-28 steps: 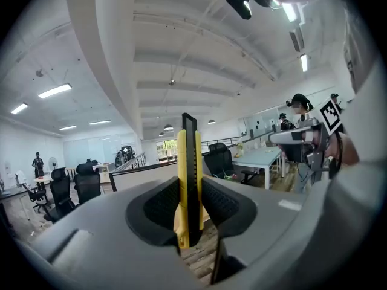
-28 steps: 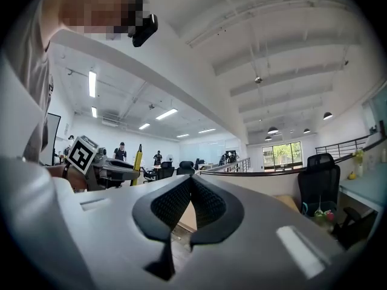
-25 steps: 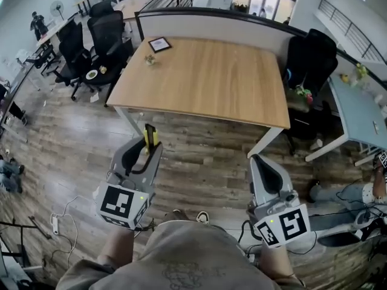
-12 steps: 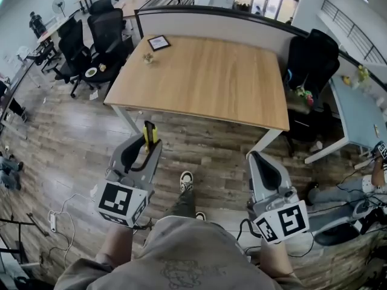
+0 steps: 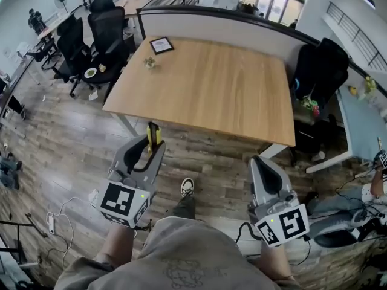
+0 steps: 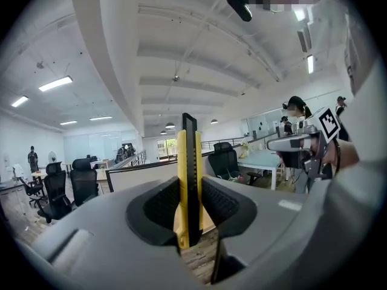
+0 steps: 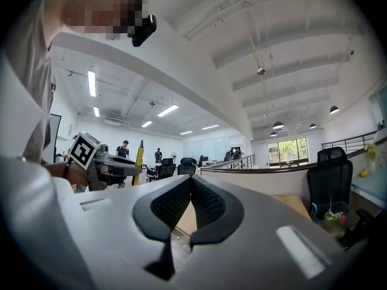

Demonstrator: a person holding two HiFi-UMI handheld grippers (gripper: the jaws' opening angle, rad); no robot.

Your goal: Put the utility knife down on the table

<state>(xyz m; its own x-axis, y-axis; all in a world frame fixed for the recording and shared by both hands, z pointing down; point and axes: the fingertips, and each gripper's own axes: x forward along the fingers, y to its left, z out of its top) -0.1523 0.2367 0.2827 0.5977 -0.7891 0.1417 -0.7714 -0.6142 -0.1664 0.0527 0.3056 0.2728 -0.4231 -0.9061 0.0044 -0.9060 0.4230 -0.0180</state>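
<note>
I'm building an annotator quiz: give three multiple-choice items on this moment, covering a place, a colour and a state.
1. Where is the utility knife? A in a pocket; B in a drawer; C in the left gripper.
2. The knife's body colour? A yellow; B red; C blue.
3. The right gripper's jaws? A wide apart; B together, empty; C gripping a cup.
C: it stands clamped upright between the pads. A: yellow shows beside the dark blade track. B: the pads meet with nothing between.
</note>
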